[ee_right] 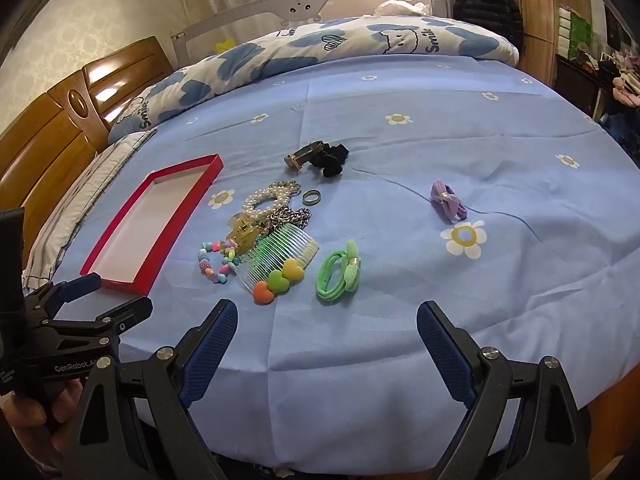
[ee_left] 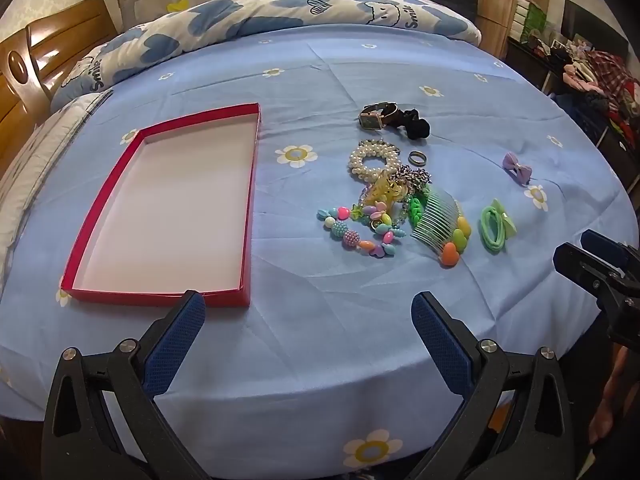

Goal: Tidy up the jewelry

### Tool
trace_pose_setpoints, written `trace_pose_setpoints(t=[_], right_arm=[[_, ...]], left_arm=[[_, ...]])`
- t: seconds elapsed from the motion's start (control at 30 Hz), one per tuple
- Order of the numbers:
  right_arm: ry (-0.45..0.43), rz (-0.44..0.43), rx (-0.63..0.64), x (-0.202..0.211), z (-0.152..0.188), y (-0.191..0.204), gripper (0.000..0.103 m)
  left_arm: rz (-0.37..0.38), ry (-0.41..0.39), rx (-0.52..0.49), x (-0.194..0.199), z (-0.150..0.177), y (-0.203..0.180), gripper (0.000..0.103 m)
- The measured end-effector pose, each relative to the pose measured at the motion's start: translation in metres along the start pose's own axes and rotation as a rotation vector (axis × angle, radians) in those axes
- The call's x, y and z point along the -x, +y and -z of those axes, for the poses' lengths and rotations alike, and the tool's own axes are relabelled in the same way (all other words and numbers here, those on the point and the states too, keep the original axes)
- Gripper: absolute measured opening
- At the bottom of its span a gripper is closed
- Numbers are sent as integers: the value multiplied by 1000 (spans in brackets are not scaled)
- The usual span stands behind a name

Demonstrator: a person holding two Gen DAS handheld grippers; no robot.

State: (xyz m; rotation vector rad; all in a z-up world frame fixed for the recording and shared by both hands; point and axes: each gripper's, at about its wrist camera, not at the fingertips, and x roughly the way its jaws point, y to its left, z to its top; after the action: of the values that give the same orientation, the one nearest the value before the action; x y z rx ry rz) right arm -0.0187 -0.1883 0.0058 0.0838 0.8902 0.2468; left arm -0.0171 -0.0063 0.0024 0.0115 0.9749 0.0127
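An empty red box lid [ee_left: 253, 184] [ee_right: 176, 216] with a white inside lies on the blue bed sheet [ee_left: 320, 340] at left. To its right is a pile of jewelry: a watch [ee_left: 374, 115], black scrunchie [ee_left: 416, 125], pearl bracelet [ee_left: 372, 160], ring [ee_left: 418, 158], bead bracelet [ee_left: 360, 232], heart comb [ee_left: 440, 224] [ee_right: 280, 264], green hair tie [ee_left: 496, 226] [ee_right: 338, 274] and purple bow [ee_left: 517, 167] [ee_right: 448, 201]. My left gripper [ee_left: 308, 308] is open and empty above the bed's near edge. My right gripper [ee_right: 326, 316] is open and empty, just short of the green hair tie.
A folded blue-and-white quilt [ee_left: 280, 12] lies along the far side of the bed. A wooden headboard [ee_right: 60, 120] stands at left. Shelves and clothes [ee_left: 592, 76] are at right. The right gripper shows in the left wrist view [ee_left: 600, 264].
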Motion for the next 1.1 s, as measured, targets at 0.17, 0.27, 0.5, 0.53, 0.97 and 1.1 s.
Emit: trace_pose_setpoints(t=[0.17, 0.27, 0.5, 0.53, 0.97, 1.1], right_arm=[[1, -1, -1, -1, 0, 0, 93], [1, -1, 1, 0, -1, 1, 93], [-2, -6, 3, 2, 0, 1, 93], [-2, -6, 4, 3, 1, 2, 93], [7, -16, -3, -5, 1, -1, 93], [11, -14, -3, -9, 2, -3, 92]], left_arm=[[-4, 4, 0, 0, 0, 0, 103], [-4, 3, 3, 1, -1, 2, 103], [-3, 11, 3, -4, 1, 0, 103], [-2, 10, 4, -4, 1, -1, 103], [0, 13, 2, -11, 0, 0, 103], [6, 15, 3, -14, -1, 1, 103]])
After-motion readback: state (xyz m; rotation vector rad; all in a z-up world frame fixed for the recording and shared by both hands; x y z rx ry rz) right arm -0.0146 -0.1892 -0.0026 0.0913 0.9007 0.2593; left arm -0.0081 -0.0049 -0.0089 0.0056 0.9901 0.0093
